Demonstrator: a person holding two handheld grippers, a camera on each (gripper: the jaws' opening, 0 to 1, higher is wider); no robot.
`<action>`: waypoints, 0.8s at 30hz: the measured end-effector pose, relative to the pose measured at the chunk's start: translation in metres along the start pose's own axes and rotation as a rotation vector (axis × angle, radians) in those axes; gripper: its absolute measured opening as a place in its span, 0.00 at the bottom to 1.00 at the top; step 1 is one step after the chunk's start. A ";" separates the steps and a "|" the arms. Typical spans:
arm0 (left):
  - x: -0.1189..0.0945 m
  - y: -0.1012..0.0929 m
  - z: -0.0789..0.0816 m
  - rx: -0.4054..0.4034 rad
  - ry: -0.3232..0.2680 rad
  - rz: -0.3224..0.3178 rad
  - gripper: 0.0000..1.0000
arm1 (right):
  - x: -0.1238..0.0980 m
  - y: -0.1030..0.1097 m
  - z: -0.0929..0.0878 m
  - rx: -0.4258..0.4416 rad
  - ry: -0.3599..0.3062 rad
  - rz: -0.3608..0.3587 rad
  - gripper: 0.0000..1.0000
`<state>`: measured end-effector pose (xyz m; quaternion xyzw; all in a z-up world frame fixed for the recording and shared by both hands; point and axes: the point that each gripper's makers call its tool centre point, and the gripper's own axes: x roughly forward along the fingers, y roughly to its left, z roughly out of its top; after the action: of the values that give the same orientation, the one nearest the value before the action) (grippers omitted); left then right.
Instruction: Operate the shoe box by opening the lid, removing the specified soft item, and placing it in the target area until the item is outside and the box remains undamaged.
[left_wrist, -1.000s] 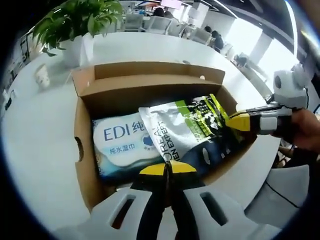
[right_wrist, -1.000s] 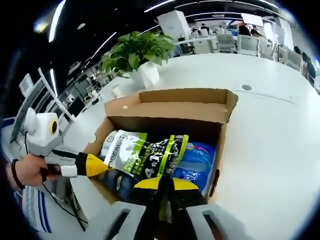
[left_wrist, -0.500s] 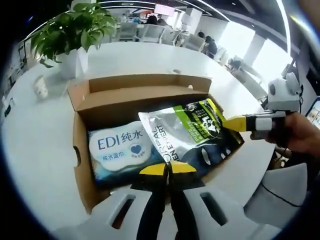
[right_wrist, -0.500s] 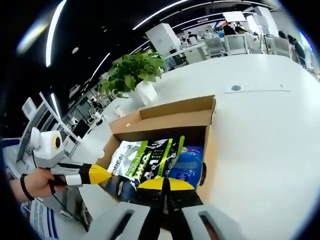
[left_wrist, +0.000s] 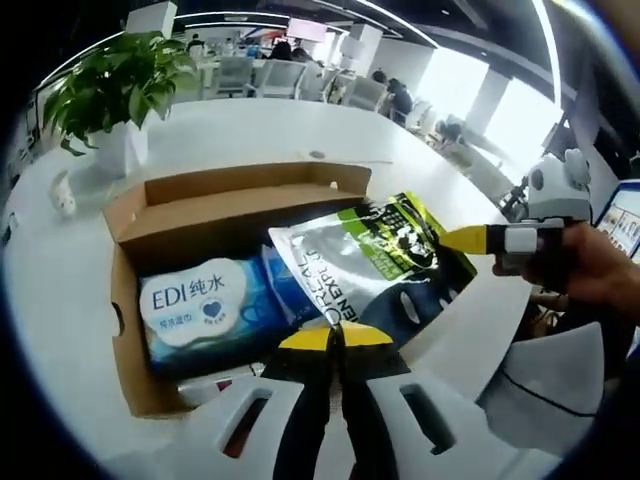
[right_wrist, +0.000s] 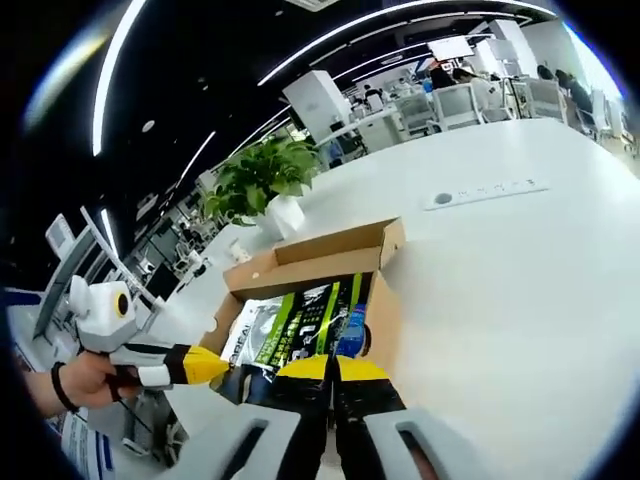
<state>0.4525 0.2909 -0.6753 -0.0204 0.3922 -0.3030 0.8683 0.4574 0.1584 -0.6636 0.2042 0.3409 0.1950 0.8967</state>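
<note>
An open cardboard shoe box (left_wrist: 240, 190) lies on the white table. Inside it is a blue and white wet-wipes pack (left_wrist: 190, 305). A silver, green and black soft pouch (left_wrist: 360, 265) hangs above the box's right side, tilted and partly past the rim. My left gripper (left_wrist: 336, 335) is shut on the pouch's near edge. My right gripper (left_wrist: 455, 238), held in a hand, pinches its far right corner. In the right gripper view, my right gripper (right_wrist: 331, 366) is shut on the pouch (right_wrist: 300, 325) over the box (right_wrist: 310, 250). There the left gripper (right_wrist: 218, 366) grips the pouch's dark corner.
A potted plant (left_wrist: 110, 90) and a paper cup (left_wrist: 62, 195) stand behind the box to the left. The white table (right_wrist: 500, 290) stretches wide to the box's right, with a socket panel (right_wrist: 485, 190) set in it. Office chairs and people are far behind.
Both grippers have lifted the pouch higher and farther out of the box. The wet-wipes pack stays inside. Both cameras have risen, so the box looks smaller.
</note>
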 end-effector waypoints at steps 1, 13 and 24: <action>0.001 -0.004 0.001 0.001 -0.002 -0.006 0.01 | -0.003 -0.003 0.001 0.003 -0.004 -0.004 0.00; 0.020 -0.058 0.011 0.031 -0.011 -0.084 0.01 | -0.041 -0.048 0.004 0.043 -0.041 -0.073 0.00; 0.042 -0.107 0.020 0.044 -0.018 -0.140 0.01 | -0.074 -0.092 0.001 0.060 -0.055 -0.139 0.00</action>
<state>0.4332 0.1768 -0.6604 -0.0314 0.3753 -0.3714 0.8487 0.4264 0.0444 -0.6691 0.2123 0.3349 0.1162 0.9106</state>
